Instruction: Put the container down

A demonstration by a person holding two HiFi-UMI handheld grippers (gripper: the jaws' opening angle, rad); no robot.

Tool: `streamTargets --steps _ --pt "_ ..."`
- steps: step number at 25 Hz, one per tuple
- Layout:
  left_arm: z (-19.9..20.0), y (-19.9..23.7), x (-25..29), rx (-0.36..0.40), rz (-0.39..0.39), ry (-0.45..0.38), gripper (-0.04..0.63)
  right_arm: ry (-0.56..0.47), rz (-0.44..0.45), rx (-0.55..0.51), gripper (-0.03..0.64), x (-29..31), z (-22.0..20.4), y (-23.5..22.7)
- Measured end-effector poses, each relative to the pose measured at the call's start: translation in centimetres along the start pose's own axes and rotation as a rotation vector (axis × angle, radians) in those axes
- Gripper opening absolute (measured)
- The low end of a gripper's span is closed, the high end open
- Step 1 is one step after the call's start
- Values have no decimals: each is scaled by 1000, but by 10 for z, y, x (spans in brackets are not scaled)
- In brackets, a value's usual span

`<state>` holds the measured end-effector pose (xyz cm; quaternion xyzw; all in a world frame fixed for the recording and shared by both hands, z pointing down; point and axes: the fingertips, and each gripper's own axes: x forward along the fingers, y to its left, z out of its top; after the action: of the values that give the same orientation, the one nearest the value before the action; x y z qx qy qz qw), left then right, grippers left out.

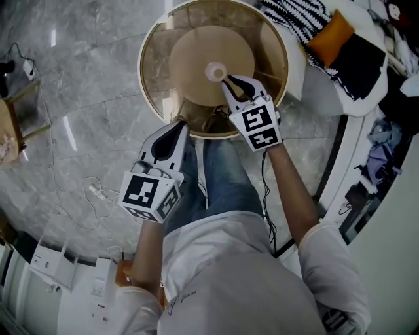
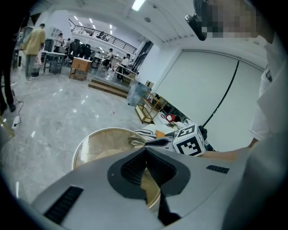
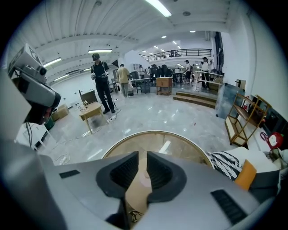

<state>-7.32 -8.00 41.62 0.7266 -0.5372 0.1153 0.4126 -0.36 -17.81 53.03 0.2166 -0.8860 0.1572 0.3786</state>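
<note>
A small white round container [image 1: 216,72] stands on the round glass table [image 1: 157,39] with a gold rim, above the table's tan base. My right gripper [image 1: 229,81] hovers just to the right of the container and near it, jaws a narrow gap apart with nothing between them. In the right gripper view the container [image 3: 145,178] shows as a pale disc through the gap of the right gripper [image 3: 139,158]. My left gripper [image 1: 180,124] hangs over the table's near rim with its tips together and empty. The left gripper [image 2: 146,152] shows its pads meeting at the tip.
A striped cushion [image 1: 298,16] and an orange cushion [image 1: 330,36] lie on a white sofa at the upper right. Cables [image 1: 98,193] trail over the marble floor, and white boxes [image 1: 52,262] sit at the lower left. The person's legs stand against the table's near edge.
</note>
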Motion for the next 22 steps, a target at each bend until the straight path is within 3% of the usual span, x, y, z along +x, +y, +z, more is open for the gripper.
streamTargets --steps 22 --pt "34 -47 -44 90 -61 -43 17 -45 -37 59 29 -69 35 17"
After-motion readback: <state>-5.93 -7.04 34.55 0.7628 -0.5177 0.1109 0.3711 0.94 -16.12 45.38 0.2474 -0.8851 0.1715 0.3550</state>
